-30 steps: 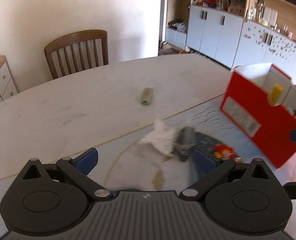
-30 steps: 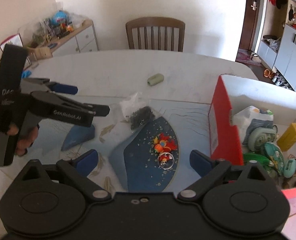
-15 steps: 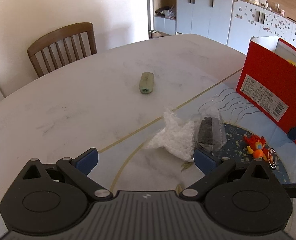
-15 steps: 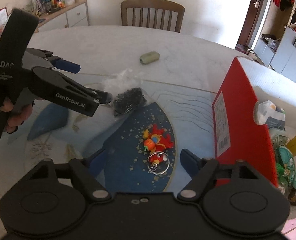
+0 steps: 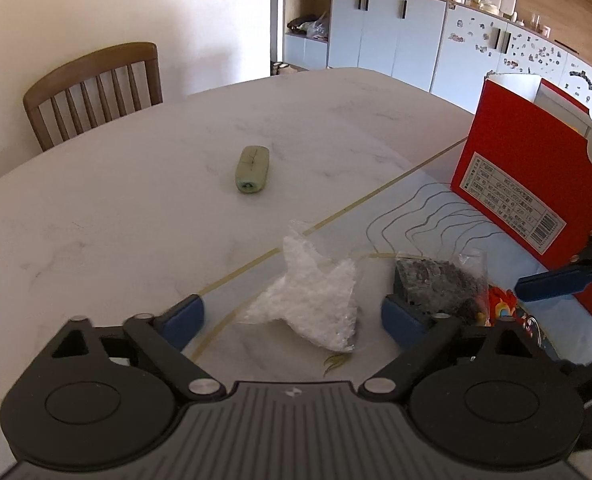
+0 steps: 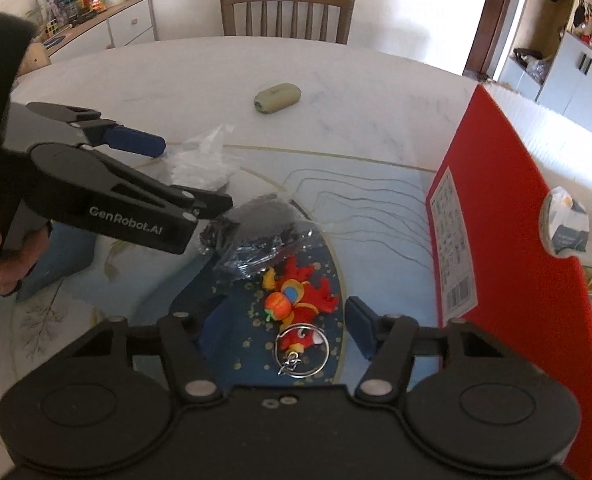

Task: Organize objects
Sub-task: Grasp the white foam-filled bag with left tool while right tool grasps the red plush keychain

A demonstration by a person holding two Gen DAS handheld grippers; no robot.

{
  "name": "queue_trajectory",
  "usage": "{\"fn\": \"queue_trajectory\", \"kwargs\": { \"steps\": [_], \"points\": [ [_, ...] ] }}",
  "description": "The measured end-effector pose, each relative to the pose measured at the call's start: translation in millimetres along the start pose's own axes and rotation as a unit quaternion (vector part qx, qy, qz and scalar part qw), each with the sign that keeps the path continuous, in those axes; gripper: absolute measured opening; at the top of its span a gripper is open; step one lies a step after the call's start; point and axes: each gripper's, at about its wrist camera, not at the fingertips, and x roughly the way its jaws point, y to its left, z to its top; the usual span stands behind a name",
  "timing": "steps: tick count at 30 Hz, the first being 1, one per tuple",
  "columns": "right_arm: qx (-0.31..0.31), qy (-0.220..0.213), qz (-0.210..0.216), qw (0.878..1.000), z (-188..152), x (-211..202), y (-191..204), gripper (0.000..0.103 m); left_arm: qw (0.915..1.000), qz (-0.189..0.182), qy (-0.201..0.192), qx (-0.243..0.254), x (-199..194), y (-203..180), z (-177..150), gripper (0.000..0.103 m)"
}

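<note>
A clear plastic bag with a white part and a dark granular part lies on the table mat. My left gripper is open, its fingers on either side of the white part, low over it. In the right wrist view the left gripper shows over the bag. My right gripper is open above a red and orange plush keychain with a metal ring. A red box holding several items stands to the right.
A green oblong object lies further back on the white marble table. A wooden chair stands at the far edge. A sideboard with clutter is at the back left; white cabinets are behind.
My left gripper has moved down and forward, closer to the bag, its fingers now beside the white part. My right gripper has lowered toward the plush keychain, beside the red box.
</note>
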Motion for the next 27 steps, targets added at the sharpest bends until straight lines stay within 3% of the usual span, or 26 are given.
{"fn": "queue_trajectory", "kwargs": {
  "steps": [2,4,6,14,27],
  "points": [
    [0.004,-0.003,0.001,1.0,0.5,0.8,-1.6,0.06,1.0,0.001,-0.004,0.001,0.1,-0.5,-0.1,0.089],
    [0.003,-0.005,0.005,1.0,0.9,0.8,-2.2,0.056,1.0,-0.003,-0.009,0.0,-0.8,-1.0,0.6,0.082],
    [0.002,-0.008,0.006,1.0,-0.1,-0.4,-2.3,0.053,0.9999,-0.001,-0.011,0.004,-1.8,-2.5,1.6,0.069],
    [0.004,-0.014,0.001,1.0,-3.2,-3.6,-5.8,0.039,0.9999,-0.004,-0.015,-0.001,-6.8,-3.8,1.3,0.047],
    [0.011,-0.021,-0.006,1.0,-21.5,-25.8,-4.7,0.038,0.9996,0.017,0.003,-0.021,-31.1,-14.6,-9.9,0.036]
  ]
}}
